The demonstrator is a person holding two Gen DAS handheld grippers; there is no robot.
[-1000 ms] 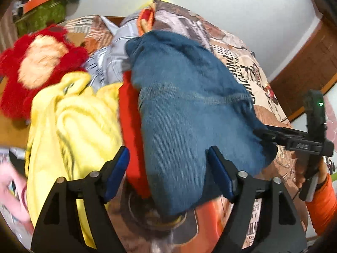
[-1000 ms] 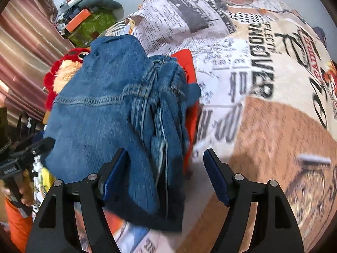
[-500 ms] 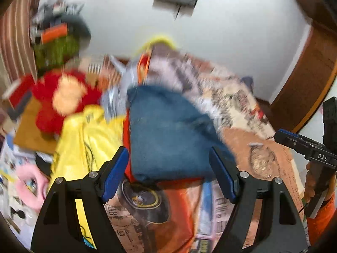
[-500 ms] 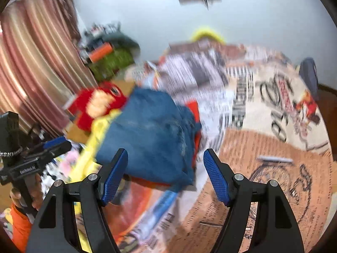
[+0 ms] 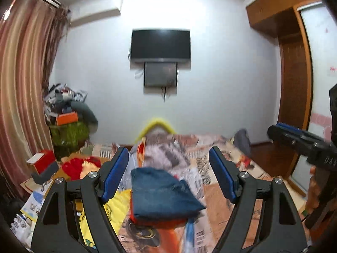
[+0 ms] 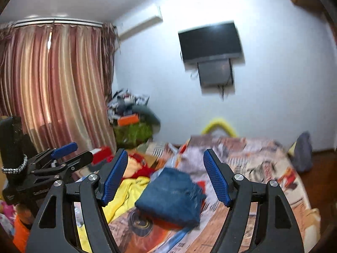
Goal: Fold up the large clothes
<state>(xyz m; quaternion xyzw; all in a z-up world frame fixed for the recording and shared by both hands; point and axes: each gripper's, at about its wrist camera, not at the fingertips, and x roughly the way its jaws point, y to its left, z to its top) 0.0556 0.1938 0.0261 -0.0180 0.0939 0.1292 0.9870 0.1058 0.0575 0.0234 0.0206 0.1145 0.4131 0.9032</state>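
Left hand-held gripper [image 5: 168,175]: raised above the near end of the bed, its two blue-padded fingers spread wide with nothing between them; it also shows at the left edge of the right wrist view [image 6: 63,154]
Right hand-held gripper [image 6: 166,177]: also up over the bed, fingers wide apart and holding nothing; seen from the side at the right edge of the left wrist view [image 5: 294,137], gripped by a hand in an orange sleeve
Jeans [image 5: 162,194]: folded into a compact blue bundle lying on the bed, near the middle, below and between the fingers of both grippers but touching neither
Orange garment [image 5: 155,221]: lies under the jeans, its edge showing along their near side
Yellow garment [image 6: 130,194]: spread loosely on the bed just left of the jeans
Red plush toy [image 5: 78,166]: on the bed, left of the jeans and farther back
Bed [image 6: 263,168]: covered with a newspaper-print sheet in brown, white and orange
Television [image 5: 161,44]: dark, mounted on the far white wall above the bed
Curtain [image 6: 52,84]: striped pink and brown, hanging at the left
Pile of things [image 5: 67,116]: heaped in the far left corner beside the curtain
Wardrobe [image 5: 294,63]: brown wood, at the right side of the room
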